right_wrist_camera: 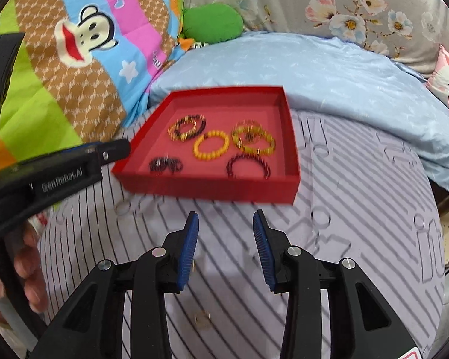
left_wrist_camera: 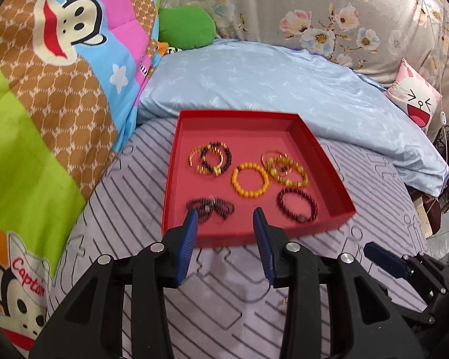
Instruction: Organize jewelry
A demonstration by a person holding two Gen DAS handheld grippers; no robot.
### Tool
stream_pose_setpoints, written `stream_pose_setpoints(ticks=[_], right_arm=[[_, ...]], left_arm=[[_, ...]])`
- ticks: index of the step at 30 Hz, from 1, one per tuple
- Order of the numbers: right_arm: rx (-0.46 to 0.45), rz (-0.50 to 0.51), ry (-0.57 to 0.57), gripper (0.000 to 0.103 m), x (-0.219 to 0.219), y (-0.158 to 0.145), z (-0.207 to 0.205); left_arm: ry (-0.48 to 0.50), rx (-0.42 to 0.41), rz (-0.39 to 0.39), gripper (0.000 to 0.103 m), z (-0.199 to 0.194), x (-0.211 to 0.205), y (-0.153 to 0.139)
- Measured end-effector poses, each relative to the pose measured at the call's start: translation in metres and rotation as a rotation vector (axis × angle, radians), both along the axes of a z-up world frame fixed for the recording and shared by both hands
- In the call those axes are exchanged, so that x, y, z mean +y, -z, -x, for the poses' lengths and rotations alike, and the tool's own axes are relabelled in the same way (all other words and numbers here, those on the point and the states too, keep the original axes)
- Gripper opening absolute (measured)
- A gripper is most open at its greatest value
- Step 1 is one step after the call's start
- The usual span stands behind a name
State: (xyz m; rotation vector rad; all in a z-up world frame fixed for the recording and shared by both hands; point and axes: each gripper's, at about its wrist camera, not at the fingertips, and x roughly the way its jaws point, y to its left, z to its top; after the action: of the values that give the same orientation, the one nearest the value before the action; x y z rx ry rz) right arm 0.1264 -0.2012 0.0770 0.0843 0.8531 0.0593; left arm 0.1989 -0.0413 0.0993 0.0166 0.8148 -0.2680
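Bracelets fill the red tray, which sits on the striped bed cover; none shows on the cover itself apart from a small pale ring-like object lying near the right gripper's base, too blurred to name. So the gathering looks mostly done. What is left, as I judge it, is sorting: two clusters overlap and one piece lies crumpled.

Going left to right inside the tray in the left wrist view: a gold-and-dark cluster sits at the back left, with a crumpled dark beaded bracelet in front of it near the front wall. The orange beaded bracelet lies in the middle, clear of the others. At the back right a tangle of yellow and gold bracelets overlaps, and the dark red bracelet rests in front of it.

The left gripper has its jaws apart with nothing between them; its tips hang over the tray's front edge, the left tip just beside the crumpled dark bracelet and the right tip just left of the dark red one. The right gripper also has its jaws apart and empty, over bare cover short of the tray's front wall, well apart from every bracelet.
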Motion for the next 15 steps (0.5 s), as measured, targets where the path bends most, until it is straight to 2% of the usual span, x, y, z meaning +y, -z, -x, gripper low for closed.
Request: stream_pose_setpoints(ticks=[9,15], right_arm=[[0.1,-0.007,-0.03,0.037,0.014,0.049,0.05],[0.122,-0.002,-0.034,0.037,0.017,0.065,0.059]], left_arm=[[-0.018,0.061,-0.009,0.037,0.042,0.015,0.034],[-0.037,0.097,-0.014,0.037,0.06,0.024,0.053]])
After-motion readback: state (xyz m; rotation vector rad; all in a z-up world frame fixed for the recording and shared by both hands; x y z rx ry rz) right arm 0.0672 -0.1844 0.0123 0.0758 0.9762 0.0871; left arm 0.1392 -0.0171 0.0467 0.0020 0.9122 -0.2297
